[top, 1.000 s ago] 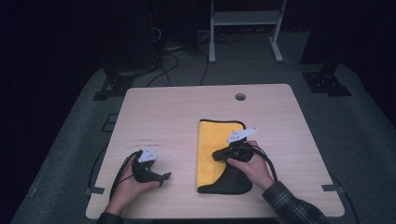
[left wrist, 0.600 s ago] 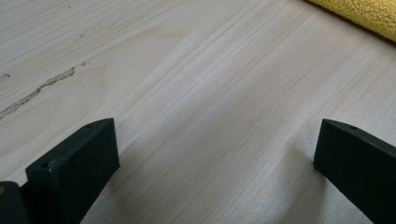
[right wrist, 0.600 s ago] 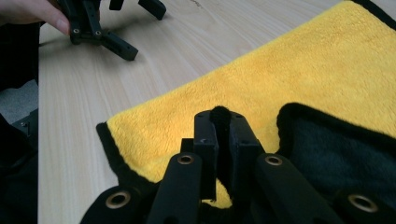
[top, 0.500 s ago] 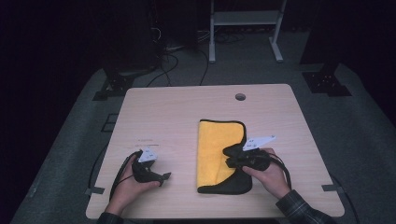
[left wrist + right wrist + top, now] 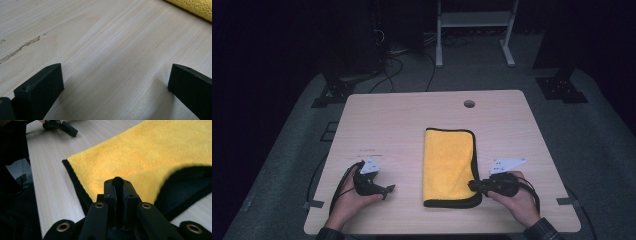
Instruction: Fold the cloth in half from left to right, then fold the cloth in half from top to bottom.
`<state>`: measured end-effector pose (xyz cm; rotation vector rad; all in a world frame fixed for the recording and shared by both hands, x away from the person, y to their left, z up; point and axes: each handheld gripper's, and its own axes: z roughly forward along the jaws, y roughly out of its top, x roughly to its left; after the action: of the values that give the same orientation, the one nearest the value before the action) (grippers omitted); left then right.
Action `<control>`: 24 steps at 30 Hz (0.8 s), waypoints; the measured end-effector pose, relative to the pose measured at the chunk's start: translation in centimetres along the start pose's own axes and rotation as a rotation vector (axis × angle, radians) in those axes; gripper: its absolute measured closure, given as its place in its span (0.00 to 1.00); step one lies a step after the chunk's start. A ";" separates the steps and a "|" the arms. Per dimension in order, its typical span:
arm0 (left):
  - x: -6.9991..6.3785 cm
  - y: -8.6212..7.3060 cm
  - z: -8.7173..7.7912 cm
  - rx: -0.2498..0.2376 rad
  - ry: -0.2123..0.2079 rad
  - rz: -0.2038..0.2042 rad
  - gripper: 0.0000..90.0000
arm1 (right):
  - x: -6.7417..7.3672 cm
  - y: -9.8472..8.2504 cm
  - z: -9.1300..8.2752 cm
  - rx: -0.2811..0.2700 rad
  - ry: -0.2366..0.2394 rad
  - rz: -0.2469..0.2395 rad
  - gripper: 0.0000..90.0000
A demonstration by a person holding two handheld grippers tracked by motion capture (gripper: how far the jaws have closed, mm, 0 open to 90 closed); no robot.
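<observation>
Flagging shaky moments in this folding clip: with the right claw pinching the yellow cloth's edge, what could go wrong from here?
1. The right claw is shut on only the thin black hem of the yellow cloth, so the hem could slip out when pulled.
2. The left claw stands open over bare table, apart from the cloth; with nothing pinning it, the whole cloth may drag along instead of unfolding.
3. The lifted corner shows its dark underside and could flop back crooked.

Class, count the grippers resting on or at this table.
2: the left gripper near the table's front left, jaws open; the right gripper at the yellow cloth's front right edge, pinching it.
</observation>
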<state>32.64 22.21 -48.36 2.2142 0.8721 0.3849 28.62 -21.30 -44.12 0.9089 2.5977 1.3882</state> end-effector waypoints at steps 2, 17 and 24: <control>0.0 0.0 0.0 0.000 0.001 0.000 0.00 | 0.2 -0.5 -0.5 0.002 -0.006 0.005 0.93; 0.0 0.0 0.0 0.000 0.002 -0.001 0.00 | -0.1 -3.5 -2.5 -0.007 -0.037 0.029 0.68; 0.1 0.2 -0.5 -0.007 -0.001 -0.011 0.14 | -1.4 -2.6 -3.2 -0.087 -0.072 0.022 0.57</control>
<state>32.59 22.40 -47.88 2.2023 0.8814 0.3813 27.52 -25.48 -44.60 0.9589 2.4620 1.4332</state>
